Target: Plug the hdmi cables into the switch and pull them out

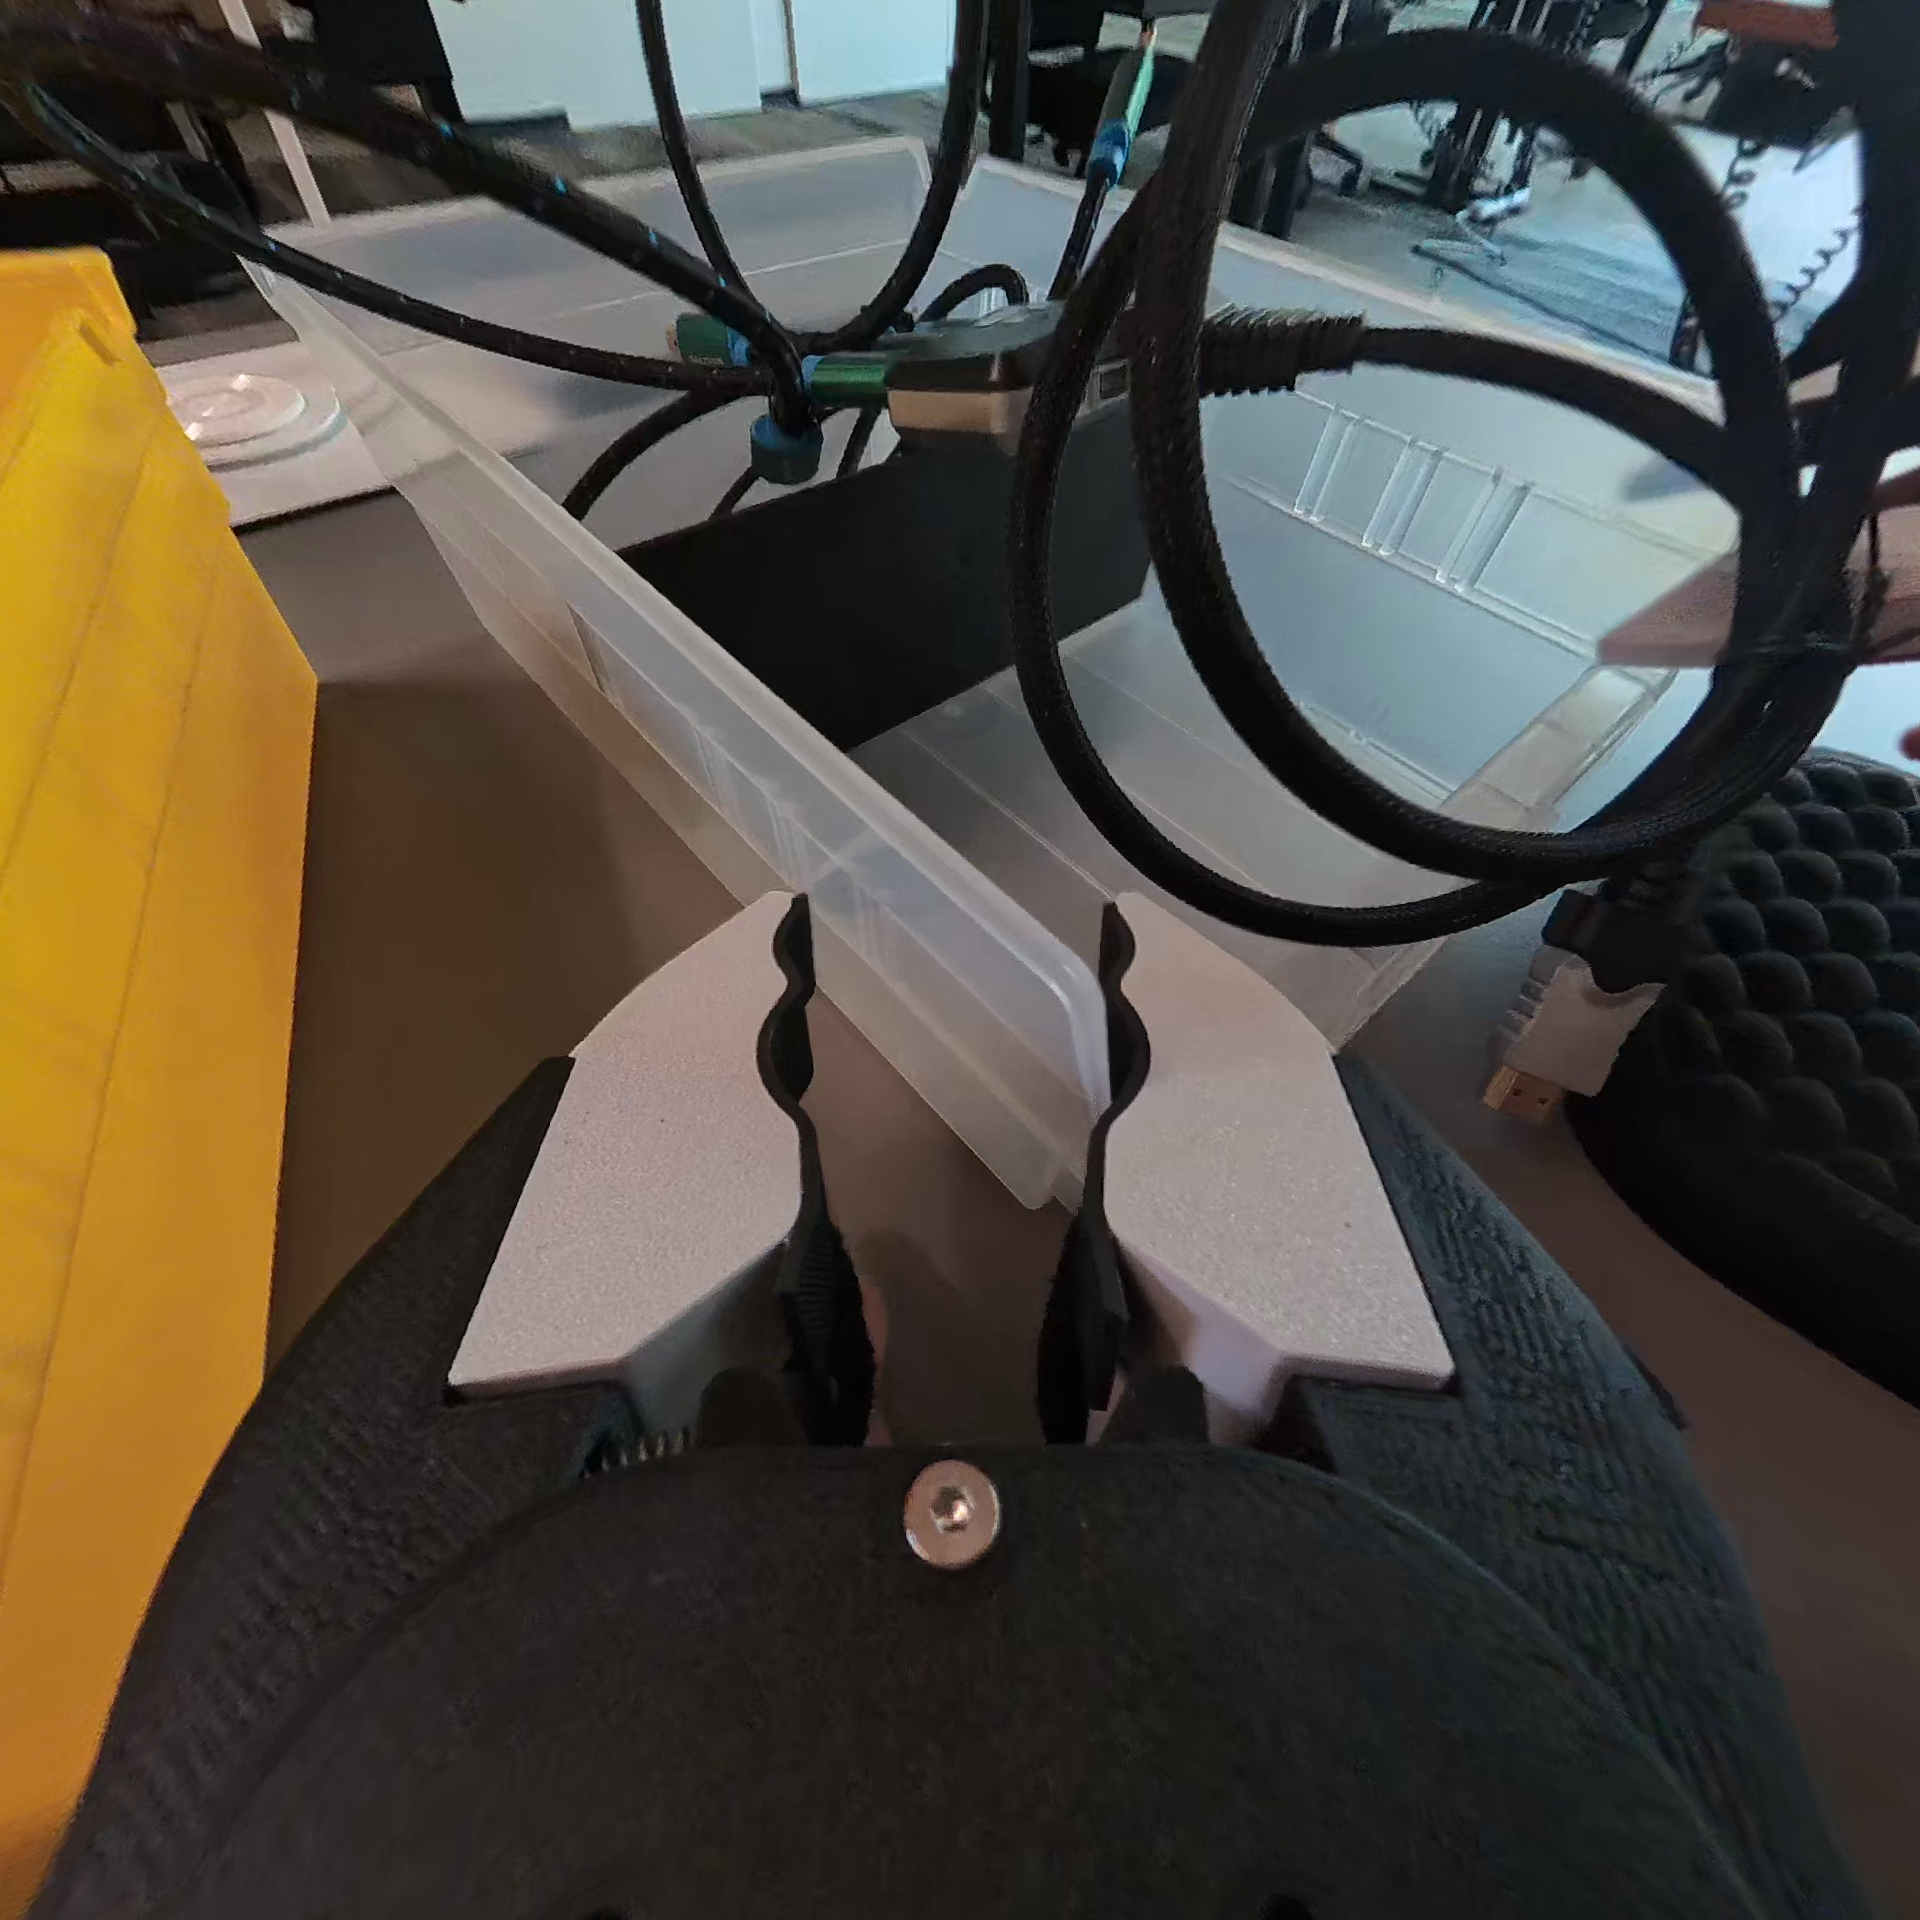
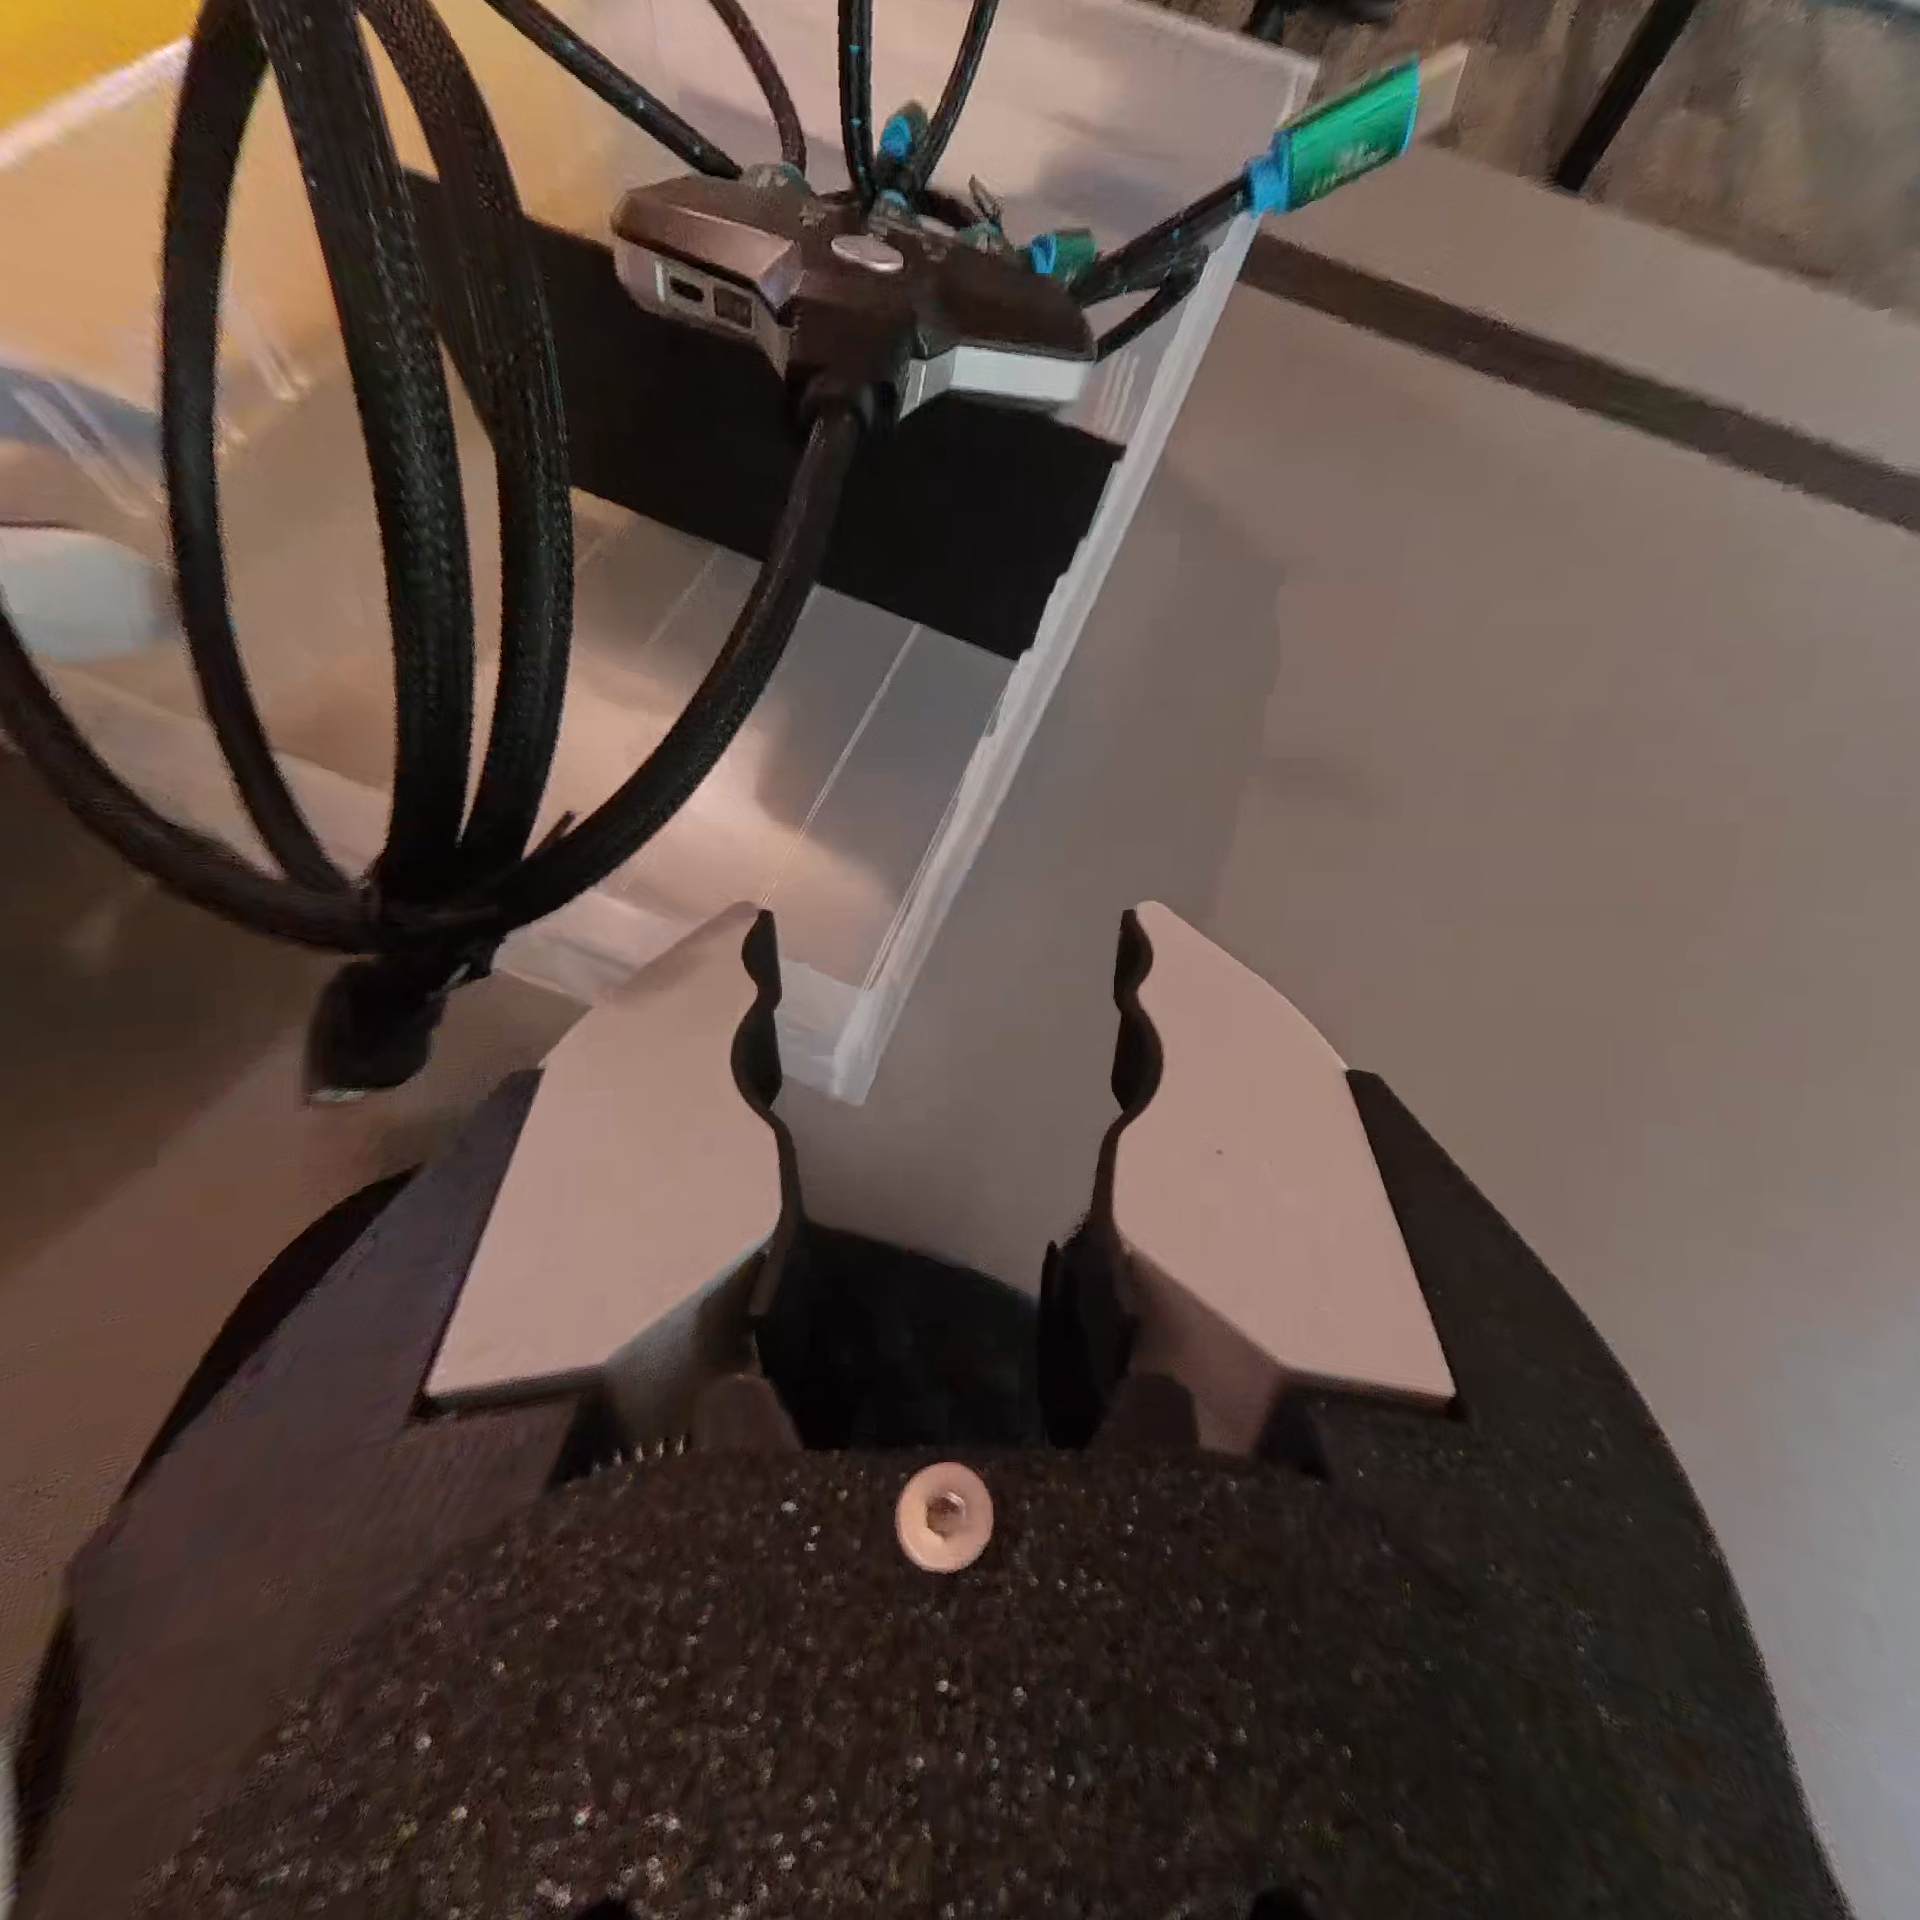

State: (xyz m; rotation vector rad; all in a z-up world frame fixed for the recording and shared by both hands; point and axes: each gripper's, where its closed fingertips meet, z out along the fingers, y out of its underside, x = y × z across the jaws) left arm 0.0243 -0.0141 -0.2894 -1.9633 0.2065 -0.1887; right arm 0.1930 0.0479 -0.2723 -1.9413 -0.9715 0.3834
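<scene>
Here the left gripper [image 1: 956,1049] has its jaws open, and the corner of the clear plastic bin [image 1: 727,727] stands between them; whether the rim touches the pads, I cannot tell. The right gripper [image 2: 940,1039] also has open jaws, and they hold nothing; the near end of the bin's rim [image 2: 1039,727] reaches the gap close to the left finger.

The switch [image 2: 831,270] sits in the upper middle of the right wrist view, on top of a black block [image 2: 935,520] inside the bin. One thick black braided cable [image 2: 769,623] is plugged into its near side and coils in big loops at the left. Its free plug [image 2: 358,1029] hangs at the lower left, near the tabletop [image 2: 1558,831].

I count at least three thinner cables with green and blue plugs near the switch. One green plug [image 2: 1351,145] points free toward the upper right.

In the left wrist view a yellow box [image 1: 125,831] fills the left edge, so room there is narrow. On the right side the tabletop is open.
</scene>
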